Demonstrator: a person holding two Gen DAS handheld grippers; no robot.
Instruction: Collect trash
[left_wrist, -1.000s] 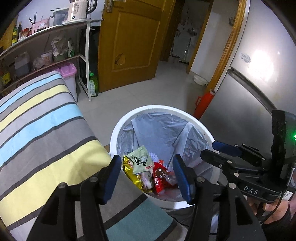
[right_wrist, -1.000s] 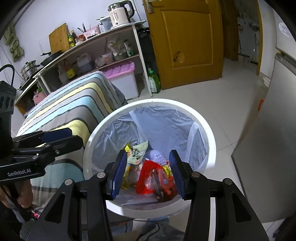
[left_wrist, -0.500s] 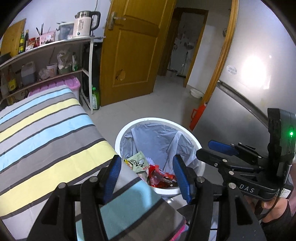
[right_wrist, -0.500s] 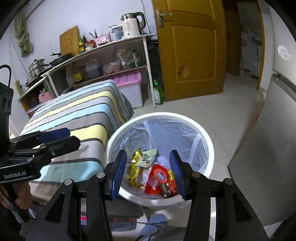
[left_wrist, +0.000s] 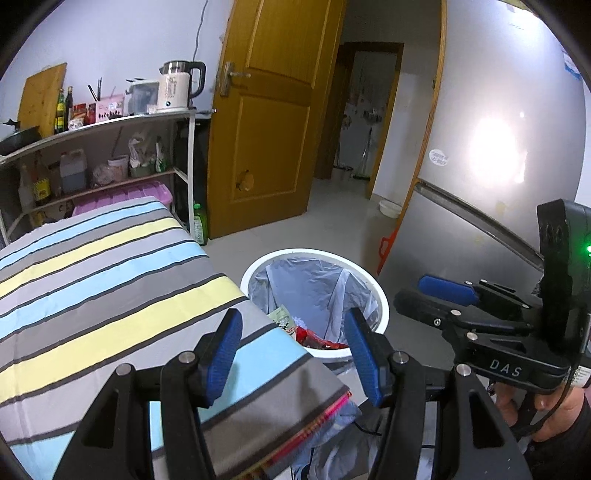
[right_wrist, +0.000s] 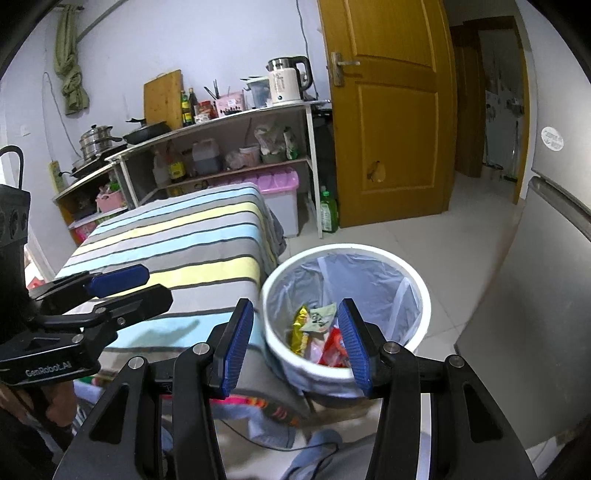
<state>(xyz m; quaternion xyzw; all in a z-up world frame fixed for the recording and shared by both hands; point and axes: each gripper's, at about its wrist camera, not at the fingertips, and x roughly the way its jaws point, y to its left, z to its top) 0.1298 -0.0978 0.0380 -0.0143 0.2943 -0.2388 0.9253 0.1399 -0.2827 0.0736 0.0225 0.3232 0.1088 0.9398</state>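
White plastic forms the trash bin (right_wrist: 345, 376), lined with a thin translucent bag (right_wrist: 369, 284), and the collected trash sits at its bottom: a yellow wrapper (right_wrist: 300, 328), a pale green packet (right_wrist: 322, 316) and red wrappers (right_wrist: 334, 350). The bin stands on the tiled floor just beside the corner of the striped table cover (left_wrist: 110, 288). Both tongs are empty: the left gripper (left_wrist: 293, 356) has its blue pads parted fairly wide with nothing between them, and the right gripper (right_wrist: 295, 345) stands about half open, also gripping nothing. No loose litter shows on the cover or floor, so the main risk seems to be declaring the job finished while something lies out of sight. A low swing of either tool could also catch the overhanging cloth or knock the light bin against the grey refrigerator (right_wrist: 535, 295) and tip it.
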